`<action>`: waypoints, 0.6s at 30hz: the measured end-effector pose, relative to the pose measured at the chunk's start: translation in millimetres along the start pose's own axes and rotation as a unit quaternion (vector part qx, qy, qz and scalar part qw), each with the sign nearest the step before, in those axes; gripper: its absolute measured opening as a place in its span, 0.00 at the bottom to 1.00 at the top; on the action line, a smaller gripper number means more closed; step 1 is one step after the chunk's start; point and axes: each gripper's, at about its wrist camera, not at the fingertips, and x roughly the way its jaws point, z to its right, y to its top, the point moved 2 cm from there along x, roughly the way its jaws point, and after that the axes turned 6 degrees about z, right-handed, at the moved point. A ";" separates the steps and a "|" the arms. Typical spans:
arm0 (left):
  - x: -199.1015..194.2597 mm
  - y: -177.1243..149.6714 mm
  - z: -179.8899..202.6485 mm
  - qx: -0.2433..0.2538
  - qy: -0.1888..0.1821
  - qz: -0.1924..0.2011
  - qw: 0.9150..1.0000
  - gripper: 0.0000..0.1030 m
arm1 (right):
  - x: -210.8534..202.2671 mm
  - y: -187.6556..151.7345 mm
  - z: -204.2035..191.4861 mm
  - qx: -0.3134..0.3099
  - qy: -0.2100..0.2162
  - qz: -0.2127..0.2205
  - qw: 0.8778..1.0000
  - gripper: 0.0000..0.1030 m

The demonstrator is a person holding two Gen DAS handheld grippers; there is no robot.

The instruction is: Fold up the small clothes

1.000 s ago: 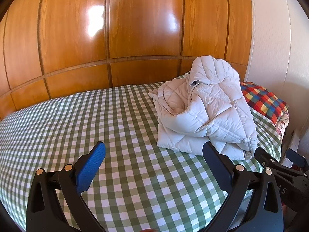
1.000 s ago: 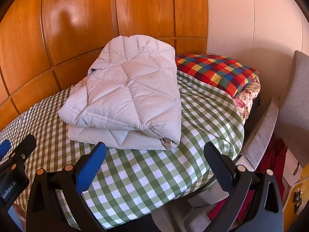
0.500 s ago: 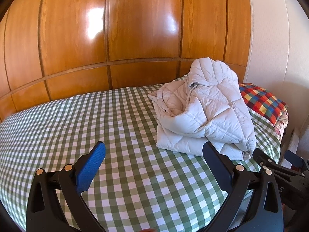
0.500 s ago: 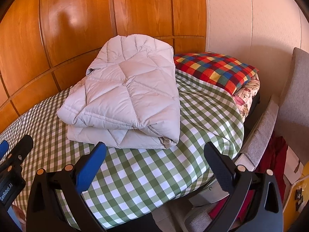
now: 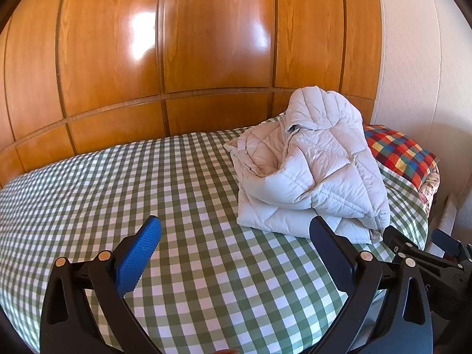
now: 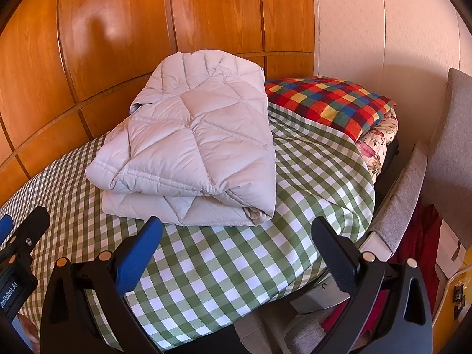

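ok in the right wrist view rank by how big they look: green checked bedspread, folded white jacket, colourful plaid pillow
1. green checked bedspread, the largest
2. folded white jacket
3. colourful plaid pillow, the smallest, though it lies farther from the camera and is partly tucked under the bedspread, so its true size is unsure

The jacket [image 6: 191,144] is quilted, puffy cloth with a faint sheen. The bed cover [image 5: 118,183] is matt checked cotton. Behind, the wood panels [image 5: 206,44] are glossy, varnished.
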 end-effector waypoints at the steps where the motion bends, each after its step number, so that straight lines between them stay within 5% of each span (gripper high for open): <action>1: -0.1 -0.2 -0.3 0.000 -0.001 0.000 1.000 0.97 | 0.3 -0.1 0.1 0.001 0.000 0.000 1.000 0.98; 18: 10.9 -3.7 5.0 0.006 -0.008 -0.013 1.000 0.97 | 2.3 -3.1 1.6 0.004 -0.002 -0.004 1.000 0.98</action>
